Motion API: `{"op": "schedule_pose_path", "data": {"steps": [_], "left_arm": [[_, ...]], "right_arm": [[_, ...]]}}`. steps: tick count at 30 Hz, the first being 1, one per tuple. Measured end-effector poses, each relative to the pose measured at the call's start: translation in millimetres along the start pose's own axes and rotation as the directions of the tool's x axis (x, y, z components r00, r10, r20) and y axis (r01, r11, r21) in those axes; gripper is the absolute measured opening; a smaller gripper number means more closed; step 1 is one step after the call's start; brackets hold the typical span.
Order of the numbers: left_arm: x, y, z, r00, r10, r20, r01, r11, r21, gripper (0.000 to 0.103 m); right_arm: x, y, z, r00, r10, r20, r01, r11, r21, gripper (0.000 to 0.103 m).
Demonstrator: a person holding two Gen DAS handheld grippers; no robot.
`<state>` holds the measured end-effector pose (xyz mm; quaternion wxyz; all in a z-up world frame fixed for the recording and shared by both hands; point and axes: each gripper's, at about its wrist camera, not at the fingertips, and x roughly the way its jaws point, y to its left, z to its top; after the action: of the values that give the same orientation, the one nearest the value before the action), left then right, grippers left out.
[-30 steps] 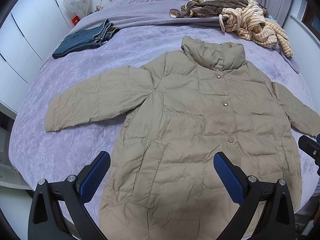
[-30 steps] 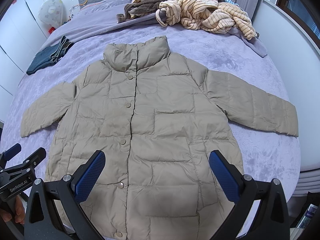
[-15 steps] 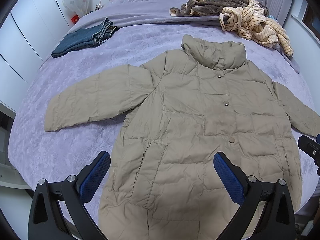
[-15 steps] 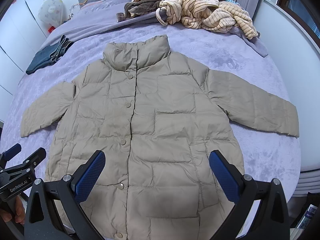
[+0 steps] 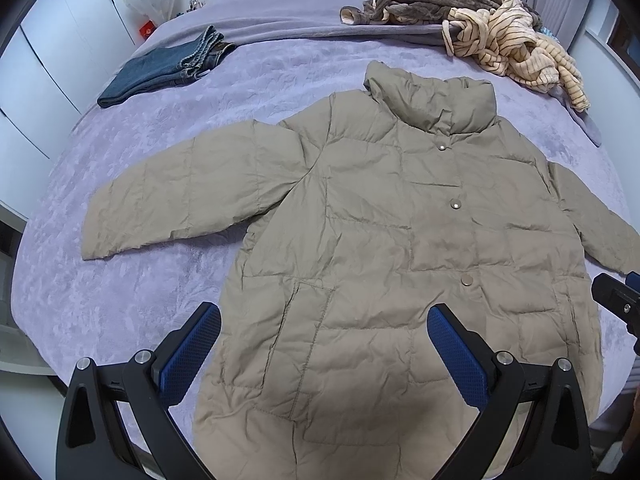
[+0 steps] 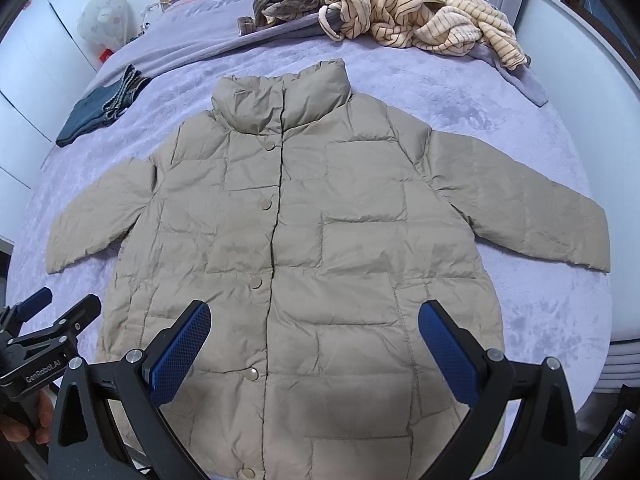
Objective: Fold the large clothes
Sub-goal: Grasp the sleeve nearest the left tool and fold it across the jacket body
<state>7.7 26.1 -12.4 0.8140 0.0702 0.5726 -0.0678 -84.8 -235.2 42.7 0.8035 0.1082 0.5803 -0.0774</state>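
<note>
A khaki quilted puffer jacket (image 5: 380, 248) (image 6: 312, 240) lies flat, front up and snapped shut, on the purple bedspread (image 5: 120, 288) (image 6: 540, 312), both sleeves spread sideways and its collar pointing to the far end. My left gripper (image 5: 324, 344) hovers open above the jacket's lower left part, nothing between its blue pads. My right gripper (image 6: 316, 340) hovers open above the lower right part, also holding nothing. Each gripper shows at the edge of the other's view: the right one (image 5: 618, 300) and the left one (image 6: 48, 320). The hem lies below both views.
Folded blue jeans (image 5: 168, 68) (image 6: 100, 108) lie at the far left of the bed. A heap of brown and striped cream clothes (image 5: 492, 28) (image 6: 404, 4) sits at the far right. White wardrobe doors (image 5: 36, 80) stand along the left, and a wall on the right.
Both views shifted very slightly; the jacket and both open grippers stay essentially where they were.
</note>
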Motion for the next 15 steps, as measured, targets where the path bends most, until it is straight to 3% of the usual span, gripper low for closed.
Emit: {"op": "schedule_pose_path", "data": {"steps": [6, 9, 12, 15], "left_arm": [[22.0, 13.3, 4.0, 0.999, 0.003, -0.046, -0.004, 1.000, -0.027, 0.103], [40.3, 33.5, 4.9, 0.997, -0.018, -0.078, 0.011, 0.996, -0.085, 0.103], [58.3, 60.2, 5.5, 0.990, -0.115, -0.085, 0.102, 0.983, -0.153, 0.103], [80.2, 94.4, 7.6, 0.976, -0.210, -0.062, 0.189, 0.953, -0.238, 0.103]], "right_arm": [[10.1, 7.2, 3.2, 0.999, 0.050, -0.010, -0.050, 0.999, 0.016, 0.103], [18.0, 17.9, 5.4, 0.994, 0.111, -0.020, -0.111, 0.994, 0.005, 0.103], [27.6, 36.0, 6.1, 0.986, 0.164, -0.025, -0.164, 0.986, -0.029, 0.103], [46.1, 62.5, 5.3, 0.969, 0.223, -0.104, -0.230, 0.971, -0.062, 0.103]]}}
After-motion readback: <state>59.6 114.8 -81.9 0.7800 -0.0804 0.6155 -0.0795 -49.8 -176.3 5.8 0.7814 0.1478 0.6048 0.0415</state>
